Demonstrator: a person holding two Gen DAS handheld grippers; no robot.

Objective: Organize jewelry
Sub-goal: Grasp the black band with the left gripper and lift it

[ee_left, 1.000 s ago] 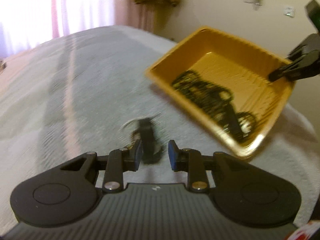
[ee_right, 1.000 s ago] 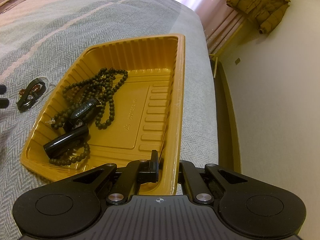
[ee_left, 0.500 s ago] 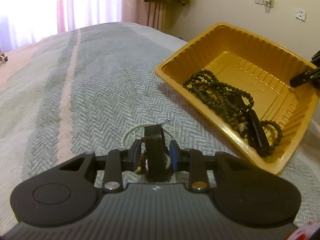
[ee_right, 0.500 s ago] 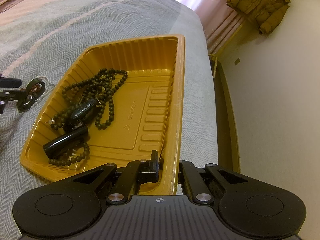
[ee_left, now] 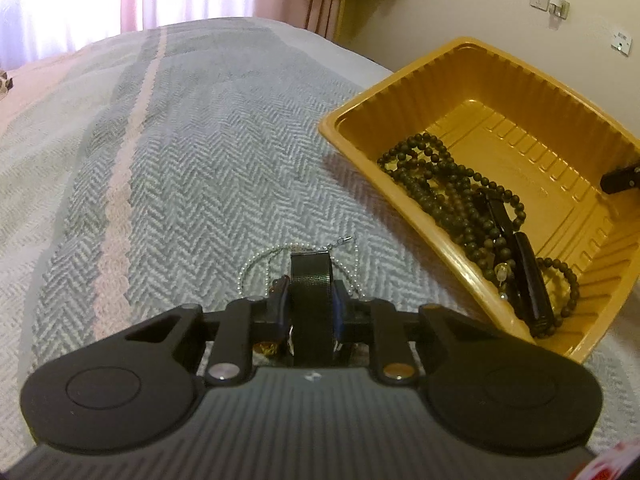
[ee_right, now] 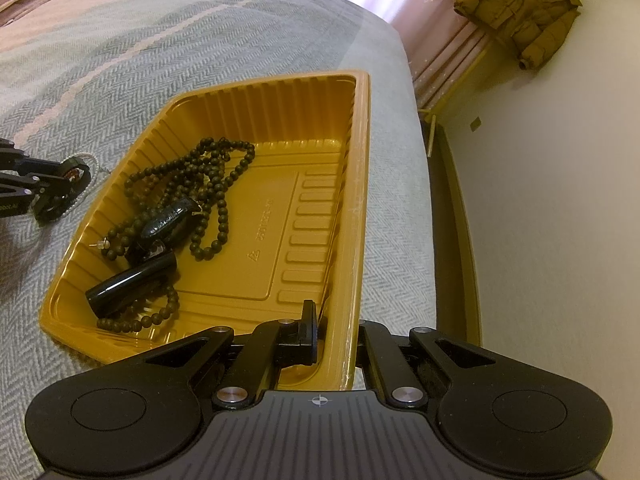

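The left gripper (ee_left: 311, 307) points down at the bedspread (ee_left: 180, 184), low over it, its jaws narrowed and just closing in on a black band (ee_left: 311, 280) that stands on edge between the blue pads (ee_left: 338, 307), which press its two sides. The band is a wide loop of dark mesh, like a watch strap, and it rests on the cover just left of the tray (ee_left: 404, 208). A thin pearl strand (ee_left: 256, 260) lies in a loop on the cover around and beyond the band, its small silver clasp at the far right. Something small and reddish shows at the left finger, too hidden to name. The right gripper (ee_right: 336, 340) tilts down at the near right corner of the tray, its jaws fully closed on the tray's wall, one finger inside and one outside. The tray is gold plastic with ribbed sides; on its left half lie dark beads (ee_right: 208, 184) in tangled strands and a glossy black tube (ee_right: 132, 286).
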